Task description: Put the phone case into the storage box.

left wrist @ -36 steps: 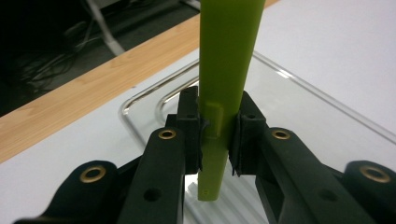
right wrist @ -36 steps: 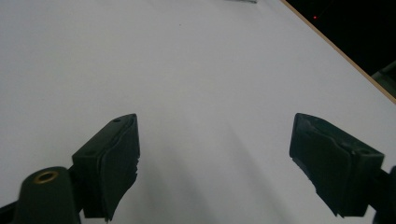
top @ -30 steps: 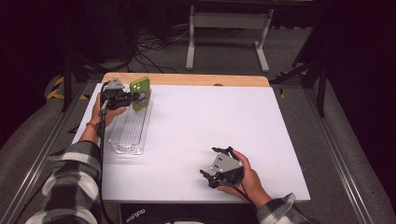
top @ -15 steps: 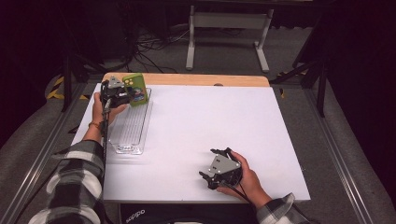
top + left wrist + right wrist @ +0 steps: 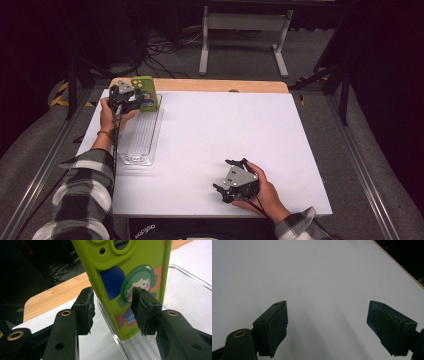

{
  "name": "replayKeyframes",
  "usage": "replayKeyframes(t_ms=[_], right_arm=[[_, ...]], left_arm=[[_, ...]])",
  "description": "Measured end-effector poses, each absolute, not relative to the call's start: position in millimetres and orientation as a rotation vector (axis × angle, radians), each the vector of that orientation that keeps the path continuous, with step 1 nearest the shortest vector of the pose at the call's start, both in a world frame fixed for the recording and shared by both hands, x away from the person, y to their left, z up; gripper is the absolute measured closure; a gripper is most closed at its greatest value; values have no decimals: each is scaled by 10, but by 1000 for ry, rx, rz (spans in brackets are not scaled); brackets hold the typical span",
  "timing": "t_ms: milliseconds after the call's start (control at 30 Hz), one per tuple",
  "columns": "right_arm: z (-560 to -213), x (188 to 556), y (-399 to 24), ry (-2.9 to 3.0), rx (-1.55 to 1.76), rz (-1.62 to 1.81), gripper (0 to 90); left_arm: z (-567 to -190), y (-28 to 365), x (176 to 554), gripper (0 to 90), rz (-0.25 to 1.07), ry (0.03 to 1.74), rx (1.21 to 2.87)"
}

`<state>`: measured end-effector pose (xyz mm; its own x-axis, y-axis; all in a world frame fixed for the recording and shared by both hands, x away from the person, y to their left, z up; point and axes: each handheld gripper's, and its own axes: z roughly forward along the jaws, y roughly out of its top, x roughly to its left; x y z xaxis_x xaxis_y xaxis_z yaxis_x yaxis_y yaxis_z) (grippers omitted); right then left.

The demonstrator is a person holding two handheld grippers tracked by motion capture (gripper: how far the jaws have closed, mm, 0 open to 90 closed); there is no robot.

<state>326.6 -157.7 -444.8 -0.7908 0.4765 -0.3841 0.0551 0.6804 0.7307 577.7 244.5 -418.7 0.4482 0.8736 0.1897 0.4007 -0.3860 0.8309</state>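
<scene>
A lime-green phone case [image 5: 145,95] with a cartoon print stands on its edge at the far end of a clear plastic tray [image 5: 140,145]. My left gripper [image 5: 134,102] is at that end, and its jaws have just been opening. In the left gripper view the phone case [image 5: 130,270] stands between the jaws of the left gripper [image 5: 113,308]. The left pad [image 5: 86,307] is clear of it, and the right pad [image 5: 142,310] sits close in front of its printed face. My right gripper [image 5: 221,175] rests near the front edge, and in its own view the right gripper [image 5: 327,322] is open over bare white.
The white table top [image 5: 225,125] spreads between the two hands, with a wooden strip [image 5: 215,85] along its far edge. The tray's clear rim [image 5: 190,277] runs toward me from the case. Beyond the table are dark floor, cables and a metal stand [image 5: 245,30].
The left gripper's jaws have spread away from the phone case, which now stands a little more upright at the tray's far end. The right hand has kept still.
</scene>
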Motion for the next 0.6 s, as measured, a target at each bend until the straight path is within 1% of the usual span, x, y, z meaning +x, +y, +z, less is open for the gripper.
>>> replayKeyframes(t_ms=[100, 300, 467, 600], right_arm=[[-4444, 3258, -1579, 2329, 404, 986, 179], [-4425, 3252, -1585, 2333, 417, 1012, 181], [-4403, 3248, -1593, 2321, 418, 1027, 178], [-4383, 3244, -1607, 2292, 431, 1046, 175]], left_arm=[[-4188, 2441, 5789, 495, 837, 1091, 1961], [-4173, 2423, 5797, 482, 855, 1084, 1979], [-4168, 2438, 5779, 467, 836, 1106, 1965], [-4145, 2443, 5743, 457, 828, 1086, 1954]])
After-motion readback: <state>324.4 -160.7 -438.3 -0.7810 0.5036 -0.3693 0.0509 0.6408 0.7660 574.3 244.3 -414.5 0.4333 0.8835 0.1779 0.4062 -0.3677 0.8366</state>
